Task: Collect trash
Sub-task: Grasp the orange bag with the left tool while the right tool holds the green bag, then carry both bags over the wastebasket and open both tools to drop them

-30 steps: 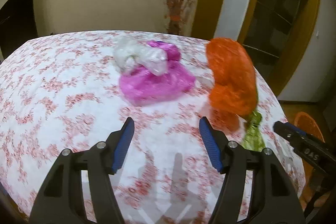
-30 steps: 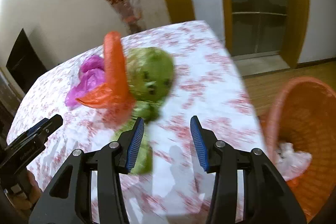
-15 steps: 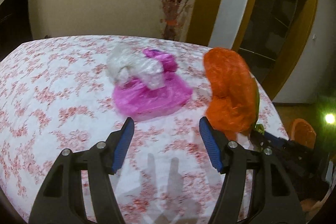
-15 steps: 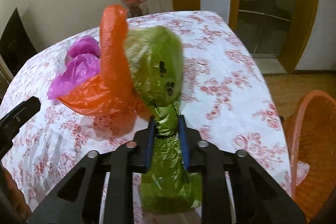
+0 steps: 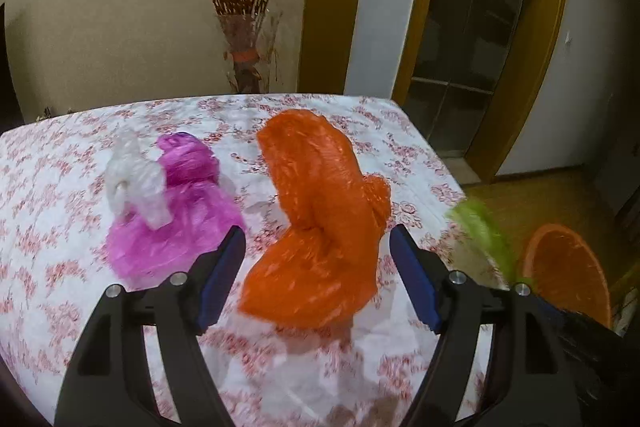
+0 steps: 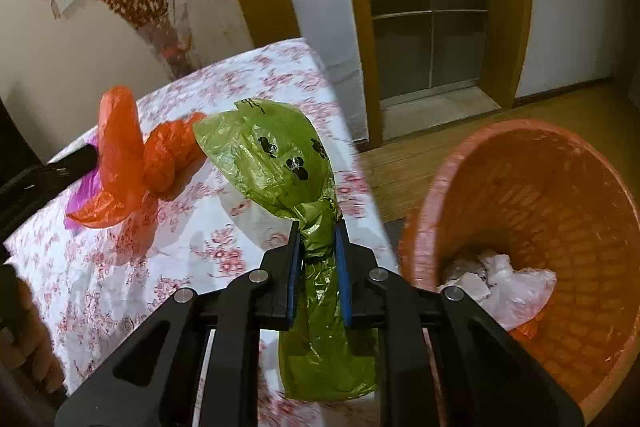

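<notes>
- Right wrist view: the right claw [image 6: 319, 247] pinches the twisted neck of the green bag [image 6: 276, 159], jaws narrow and pressed on the plastic; the bag's body stands up beyond the fingertips and its tail hangs below them.
- The orange basket [image 6: 560, 187] lies to the right of this claw, off the tabletop [image 6: 168, 251] edge and lower, mouth tipped toward the camera; white scraps [image 6: 500, 287] already lie inside. The right hand is plainly the nearer one, so the carry probably runs rightward and down.
- Left wrist view: the left claw [image 5: 320, 275] is wide and its jaws are opening; the orange bag [image 5: 316, 223] sits on the tabletop between and just beyond the blue pads [image 5: 222, 279], apparently untouched. Its long axis runs away from the camera.
- The pink bag [image 5: 176, 215] with a white bag [image 5: 136, 183] on it lies to the left.
- Hard to read: the green bag is a blur in the left view; the basket's far rim is cut off.
</notes>
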The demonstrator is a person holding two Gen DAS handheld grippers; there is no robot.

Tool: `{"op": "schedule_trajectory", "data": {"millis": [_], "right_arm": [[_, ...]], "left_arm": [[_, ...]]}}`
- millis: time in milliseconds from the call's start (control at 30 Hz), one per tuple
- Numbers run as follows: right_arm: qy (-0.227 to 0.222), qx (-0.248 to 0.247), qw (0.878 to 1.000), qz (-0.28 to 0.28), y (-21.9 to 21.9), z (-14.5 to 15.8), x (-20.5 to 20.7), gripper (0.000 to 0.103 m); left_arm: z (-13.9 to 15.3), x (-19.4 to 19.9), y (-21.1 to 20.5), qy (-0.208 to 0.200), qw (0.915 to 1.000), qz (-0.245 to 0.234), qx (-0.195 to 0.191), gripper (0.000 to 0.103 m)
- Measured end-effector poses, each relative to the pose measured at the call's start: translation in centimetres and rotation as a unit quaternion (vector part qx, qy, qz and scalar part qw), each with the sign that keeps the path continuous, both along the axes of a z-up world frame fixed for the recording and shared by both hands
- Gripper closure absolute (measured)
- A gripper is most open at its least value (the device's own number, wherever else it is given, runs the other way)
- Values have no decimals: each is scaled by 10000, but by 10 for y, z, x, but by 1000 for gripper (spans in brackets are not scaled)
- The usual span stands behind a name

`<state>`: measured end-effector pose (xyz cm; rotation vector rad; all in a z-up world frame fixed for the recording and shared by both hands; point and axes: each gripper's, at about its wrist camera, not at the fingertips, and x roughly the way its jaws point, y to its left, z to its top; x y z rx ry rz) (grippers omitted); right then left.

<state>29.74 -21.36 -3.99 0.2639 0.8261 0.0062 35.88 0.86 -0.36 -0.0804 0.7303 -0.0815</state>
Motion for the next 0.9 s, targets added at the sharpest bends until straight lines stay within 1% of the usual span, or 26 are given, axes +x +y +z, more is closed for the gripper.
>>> {"op": "schedule_trajectory", "data": {"millis": [33,67,100,133,200,233,267,500,667,900], "right_arm": [[-9,13,10000,-2,-2,1,-3,88],[-14,14,10000,-1,-5,1,-5,88],[-19,8,10000,-5,-7,2,-7,88],[-19,6,10000,-13,-6,1,-6,88],[-22,16,10000,-32,-9,2,-8,88],[-37,22,10000,-50,-11,4,-9,88],[-65,30,9999,-69,-13,6,-12,88],[-408,-2,9988,-287,-24,29,-29,88],[-608,-59,9971,-450,-37,44,-46,88],[-816,-104,9937,-762,-63,58,-67,88]], "left_arm": [[-3,5,-2,48,10000,27,58,31],[-7,12,-5,113,9999,47,116,37],[-11,16,-7,165,9997,44,152,49],[-14,21,-8,232,9996,37,180,56],[-21,29,-5,424,9991,-67,11,94],[-22,30,-2,485,9986,-138,-160,96],[-22,28,0,459,9985,-165,-237,97],[6,-6,-4,54,9979,-487,-419,98],[24,-32,-22,-124,9956,-765,-526,98],[41,-52,-54,-216,9916,-1126,-601,98]]}}
